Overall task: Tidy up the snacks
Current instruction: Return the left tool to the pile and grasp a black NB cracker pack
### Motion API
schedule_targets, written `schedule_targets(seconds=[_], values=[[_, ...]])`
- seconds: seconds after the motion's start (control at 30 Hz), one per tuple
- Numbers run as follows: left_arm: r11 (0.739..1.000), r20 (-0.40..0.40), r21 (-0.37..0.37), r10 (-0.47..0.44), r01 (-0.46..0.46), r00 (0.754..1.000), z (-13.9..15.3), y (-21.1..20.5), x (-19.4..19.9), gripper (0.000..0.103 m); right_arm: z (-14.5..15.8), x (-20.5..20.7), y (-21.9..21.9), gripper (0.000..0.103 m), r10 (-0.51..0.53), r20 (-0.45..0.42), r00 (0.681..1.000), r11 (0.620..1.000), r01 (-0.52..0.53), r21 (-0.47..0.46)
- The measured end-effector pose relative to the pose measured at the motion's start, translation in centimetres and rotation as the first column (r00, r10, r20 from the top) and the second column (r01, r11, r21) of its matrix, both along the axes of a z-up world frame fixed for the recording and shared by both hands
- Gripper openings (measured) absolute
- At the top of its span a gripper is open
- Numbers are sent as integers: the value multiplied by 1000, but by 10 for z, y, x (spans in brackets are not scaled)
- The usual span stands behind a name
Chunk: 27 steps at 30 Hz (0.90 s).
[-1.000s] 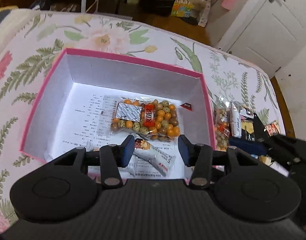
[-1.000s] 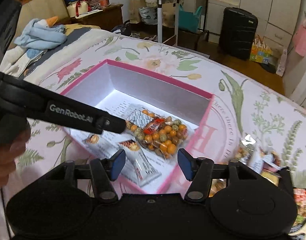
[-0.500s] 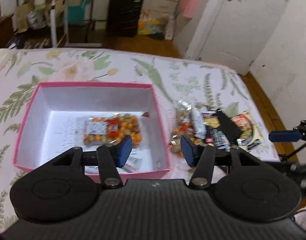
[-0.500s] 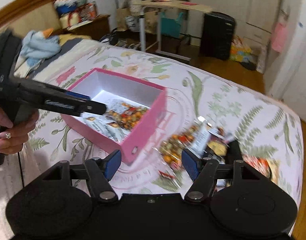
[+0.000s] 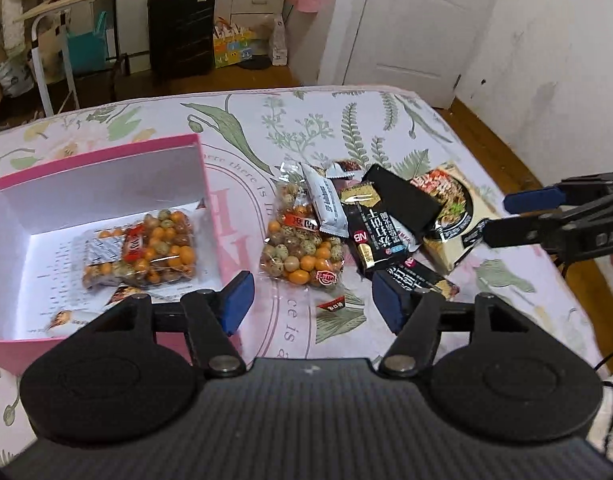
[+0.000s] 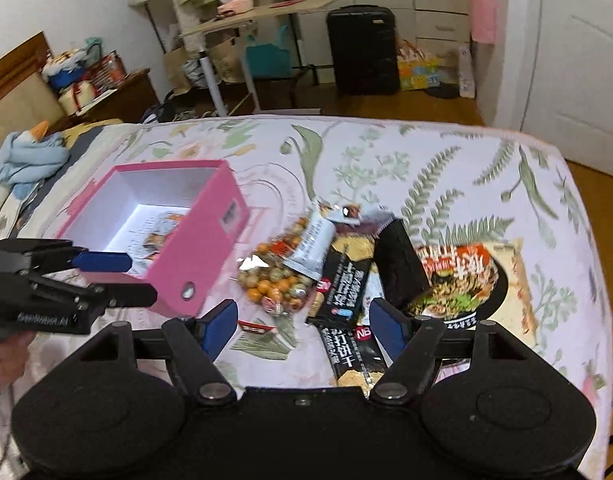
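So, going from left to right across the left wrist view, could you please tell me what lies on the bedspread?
Pink box with a bag of coated nuts inside → loose bag of coated nuts → black snack bar → noodle packet → the right hand-held gripper, its jaws opening, nothing between them.

left claw (image 5: 312,300) opening empty, right claw (image 6: 302,330) opening empty

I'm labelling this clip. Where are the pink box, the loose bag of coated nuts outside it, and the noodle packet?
pink box (image 5: 204,168): left wrist view, right wall.
loose bag of coated nuts (image 5: 302,250): left wrist view, middle.
noodle packet (image 6: 466,280): right wrist view, printed bowl.
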<state>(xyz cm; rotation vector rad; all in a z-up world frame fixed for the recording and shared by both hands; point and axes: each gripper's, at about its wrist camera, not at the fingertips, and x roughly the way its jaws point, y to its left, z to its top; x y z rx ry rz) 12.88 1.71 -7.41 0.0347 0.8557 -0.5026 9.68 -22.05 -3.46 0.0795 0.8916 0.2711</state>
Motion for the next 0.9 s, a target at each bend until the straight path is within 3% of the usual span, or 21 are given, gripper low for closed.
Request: schedule_targets(seconds=[0.13, 0.27, 0.43, 0.53, 0.57, 0.7, 0.8, 0.9], values=[[1000, 5, 13, 6, -6, 1000, -28, -24, 6, 64, -42, 8, -3, 77, 5, -43, 999, 999, -7, -49], [998, -162, -41, 39, -46, 986, -72, -50, 19, 62, -78, 14, -3, 77, 60, -81, 995, 990, -69, -121], [988, -247, -94, 96, -122, 964, -114, -82, 23, 60, -129, 18, -12, 71, 20, -127, 992, 989, -39, -146], [982, -288, -137, 89, -133, 954, -125, -91, 25, 55, -136, 15, -21, 70, 42, -88, 995, 992, -53, -117], [980, -304, -147, 87, -137, 949, -128, -92, 27, 50, -137, 16, -23, 70, 42, -92, 995, 994, -51, -101], [975, -323, -187, 58, -124, 945, -130, -92, 32, 43, -141, 18, -22, 71, 67, -142, 988, 994, -79, -78], [960, -368, -241, 48, -145, 929, -133, -86, 36, 39, -144, 18, -17, 74, 82, -149, 985, 990, -98, -105], [963, -359, -239, 34, -127, 933, -132, -88, 35, 39, -146, 17, -14, 78, 72, -141, 987, 989, -89, -116]])
